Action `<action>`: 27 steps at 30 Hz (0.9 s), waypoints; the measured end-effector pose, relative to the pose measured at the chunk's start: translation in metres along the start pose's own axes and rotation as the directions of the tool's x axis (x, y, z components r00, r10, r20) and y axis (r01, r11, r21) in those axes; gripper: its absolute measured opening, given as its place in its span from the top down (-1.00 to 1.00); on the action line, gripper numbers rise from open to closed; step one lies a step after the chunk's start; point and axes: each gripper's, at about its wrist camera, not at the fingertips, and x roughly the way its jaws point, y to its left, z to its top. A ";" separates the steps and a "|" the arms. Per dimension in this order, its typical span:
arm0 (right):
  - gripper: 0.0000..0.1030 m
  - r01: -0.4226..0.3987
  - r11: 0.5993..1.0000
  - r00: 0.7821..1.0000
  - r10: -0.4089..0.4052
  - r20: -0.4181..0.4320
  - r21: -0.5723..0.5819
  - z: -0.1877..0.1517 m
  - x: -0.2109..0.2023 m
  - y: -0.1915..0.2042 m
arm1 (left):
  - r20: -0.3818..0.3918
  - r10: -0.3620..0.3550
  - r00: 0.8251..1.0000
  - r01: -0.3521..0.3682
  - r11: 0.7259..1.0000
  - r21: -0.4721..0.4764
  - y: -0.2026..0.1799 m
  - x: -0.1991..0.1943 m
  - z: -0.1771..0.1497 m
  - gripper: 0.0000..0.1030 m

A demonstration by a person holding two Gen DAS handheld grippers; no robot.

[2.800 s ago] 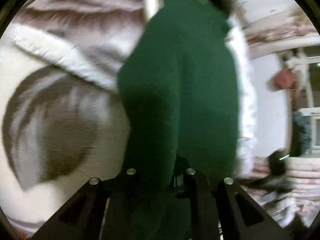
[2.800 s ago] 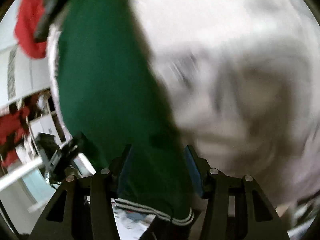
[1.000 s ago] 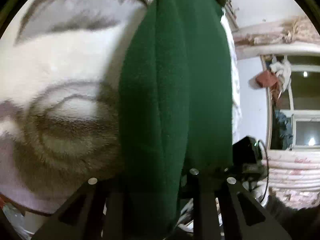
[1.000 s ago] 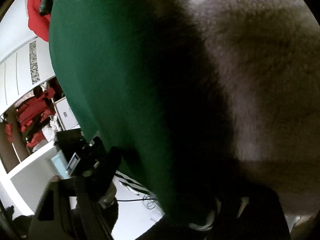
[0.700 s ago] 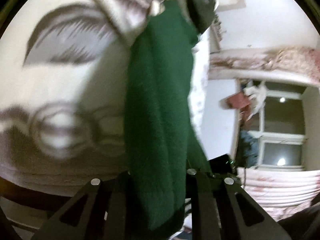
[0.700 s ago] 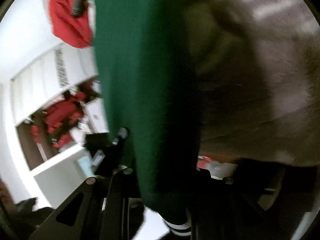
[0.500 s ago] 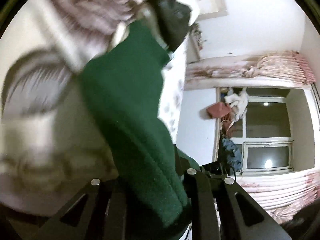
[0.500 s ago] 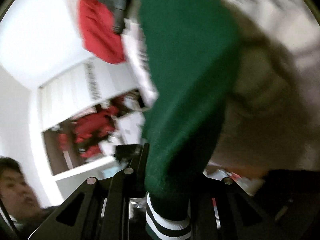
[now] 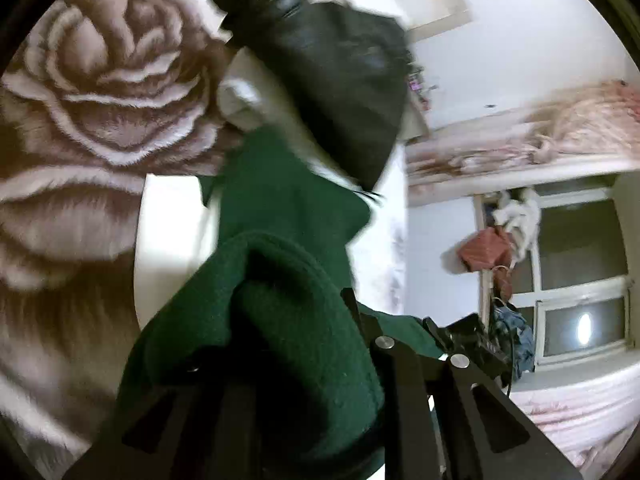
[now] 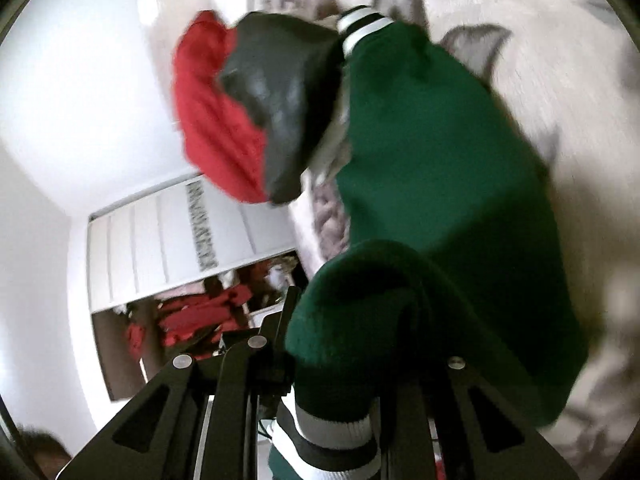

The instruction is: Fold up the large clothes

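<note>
A dark green fleece garment (image 9: 288, 320) with a black-and-white striped cuff (image 10: 362, 22) lies over a rose-patterned blanket (image 9: 100, 92). My left gripper (image 9: 292, 344) is shut on a thick fold of the green garment, which bulges over the fingers. My right gripper (image 10: 352, 352) is shut on another fold of the same garment (image 10: 440, 184), next to its striped hem (image 10: 332, 436). A black leather garment (image 9: 340, 72) lies at the far end of the green one and also shows in the right wrist view (image 10: 284, 92).
A red garment (image 10: 212, 120) lies beside the black one. A wardrobe with red clothes (image 10: 192, 320) stands left in the right wrist view. A window (image 9: 580, 280), curtains and hanging clothes (image 9: 488, 252) are on the right in the left wrist view.
Both grippers have swung upward and forward with the green garment, which is now bunched into a fold over the fingers. The black and red garments have come into view.
</note>
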 end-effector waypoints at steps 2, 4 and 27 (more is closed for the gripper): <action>0.63 0.059 0.997 0.998 -0.059 -0.016 0.052 0.037 0.024 -0.007 | -0.057 0.038 0.998 -0.042 0.996 -0.080 0.020 0.020 0.016 0.70; 0.56 0.103 0.986 0.994 -0.096 -0.059 0.128 0.066 0.045 -0.019 | -0.121 0.045 0.992 -0.067 0.980 -0.186 0.039 0.031 0.025 0.69; -0.44 0.208 0.969 0.978 -0.208 0.012 -0.132 0.151 0.060 0.072 | 0.254 0.365 0.896 -0.401 0.910 0.109 -0.008 -0.030 0.048 -0.77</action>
